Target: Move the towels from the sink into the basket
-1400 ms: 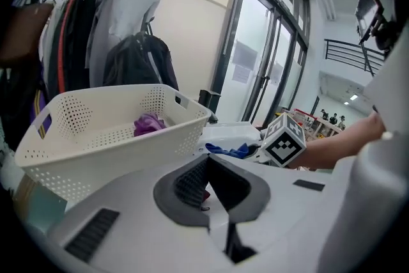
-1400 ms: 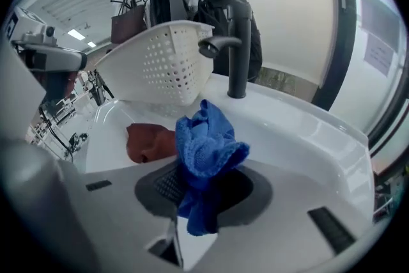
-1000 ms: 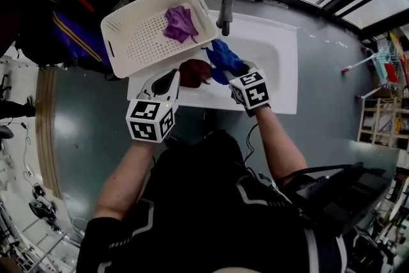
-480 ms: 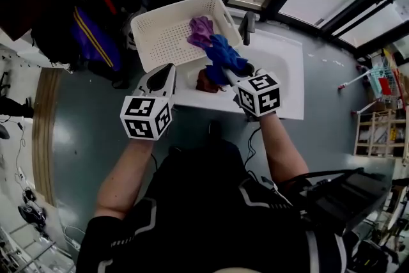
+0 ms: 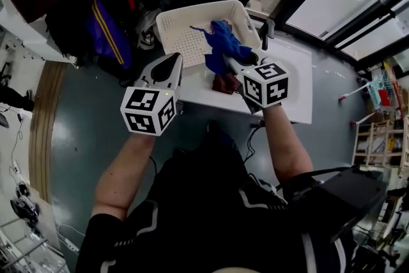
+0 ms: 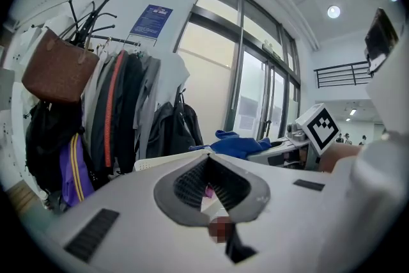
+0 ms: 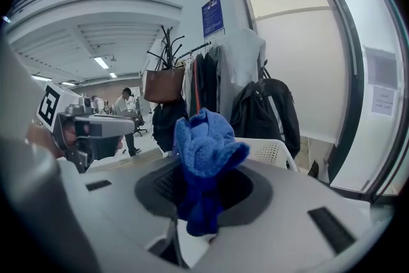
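My right gripper [image 5: 234,61] is shut on a blue towel [image 5: 222,43], which hangs in the air over the near right corner of the white perforated basket [image 5: 182,32]. In the right gripper view the blue towel [image 7: 204,150] bunches up out of the jaws, with the basket [image 7: 273,150] beyond it. A dark red towel [image 5: 225,83] lies in the white sink [image 5: 291,89] just below that gripper. My left gripper [image 5: 173,61] floats left of the sink beside the basket, its tips together and nothing in them. From the left gripper view the blue towel [image 6: 239,144] shows ahead to the right.
A faucet [image 5: 265,32] stands behind the sink by the basket's right side. Coats, a brown bag [image 6: 57,73] and a purple backpack [image 5: 108,35] hang on a rack behind the basket. Glass doors run along the right, grey floor lies to the left.
Both grippers have risen and moved away from the sink toward the basket. The blue towel went up with the right gripper, from the sink to over the basket's corner. The dark red towel stayed put.
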Demonstrator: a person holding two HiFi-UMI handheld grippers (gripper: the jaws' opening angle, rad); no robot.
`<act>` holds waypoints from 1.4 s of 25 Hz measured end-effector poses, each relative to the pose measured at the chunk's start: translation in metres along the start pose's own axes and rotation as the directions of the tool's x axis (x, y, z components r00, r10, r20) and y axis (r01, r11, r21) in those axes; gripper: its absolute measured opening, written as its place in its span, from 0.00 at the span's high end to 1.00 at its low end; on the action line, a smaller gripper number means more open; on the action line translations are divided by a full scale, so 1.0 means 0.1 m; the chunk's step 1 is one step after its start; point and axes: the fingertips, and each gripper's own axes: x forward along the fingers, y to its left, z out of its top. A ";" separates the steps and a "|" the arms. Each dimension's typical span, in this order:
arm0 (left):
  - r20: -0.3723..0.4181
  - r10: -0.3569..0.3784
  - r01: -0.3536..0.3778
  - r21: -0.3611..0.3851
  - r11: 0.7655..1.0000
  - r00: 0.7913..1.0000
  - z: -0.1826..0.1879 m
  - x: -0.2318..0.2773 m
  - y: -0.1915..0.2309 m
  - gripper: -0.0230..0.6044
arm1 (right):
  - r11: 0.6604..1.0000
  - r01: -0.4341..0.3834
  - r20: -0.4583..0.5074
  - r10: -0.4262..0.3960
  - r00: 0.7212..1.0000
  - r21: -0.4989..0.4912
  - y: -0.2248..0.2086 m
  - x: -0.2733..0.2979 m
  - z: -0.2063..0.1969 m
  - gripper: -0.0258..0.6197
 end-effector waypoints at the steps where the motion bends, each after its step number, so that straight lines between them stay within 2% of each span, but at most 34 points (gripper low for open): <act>1: 0.001 0.000 0.000 -0.005 1.000 1.000 0.02 0.01 0.02 0.95 | 1.000 -0.004 0.000 0.004 1.000 -0.007 0.00 0.04 0.06 0.78; 5: 0.012 0.004 -0.004 -0.010 1.000 1.000 0.10 0.09 0.11 0.95 | 1.000 0.001 -0.011 -0.002 1.000 -0.027 -0.10 0.27 0.23 0.78; 8: 0.012 0.037 -0.037 -0.010 0.999 0.999 0.14 0.20 0.26 0.95 | 1.000 -0.005 -0.030 0.005 1.000 -0.027 -0.21 0.52 0.28 0.78; 15: -0.031 0.115 -0.115 -0.009 0.993 0.993 0.15 0.56 0.68 0.95 | 0.999 -0.047 -0.111 0.045 0.993 -0.023 -0.48 1.12 0.19 0.78; 19: -0.068 0.133 -0.135 -0.027 0.990 0.989 0.10 0.79 0.82 0.95 | 0.994 -0.104 -0.186 0.096 0.978 -0.033 -0.63 1.40 0.09 0.77; 24: -0.093 0.136 -0.139 -0.030 0.990 0.986 0.05 0.98 0.89 0.95 | 0.988 -0.149 -0.306 0.132 0.943 -0.032 -0.74 1.74 -0.21 0.77; 30: -0.131 0.168 -0.174 -0.041 0.984 0.977 -0.07 1.10 1.05 0.95 | 0.973 -0.229 -0.432 0.193 0.881 -0.031 -0.73 2.09 -0.55 0.77; 35: -0.176 0.176 -0.188 -0.054 0.981 0.969 -0.21 1.23 1.09 0.95 | 0.969 -0.247 -0.515 0.197 0.834 -0.030 -0.77 2.31 -0.82 0.77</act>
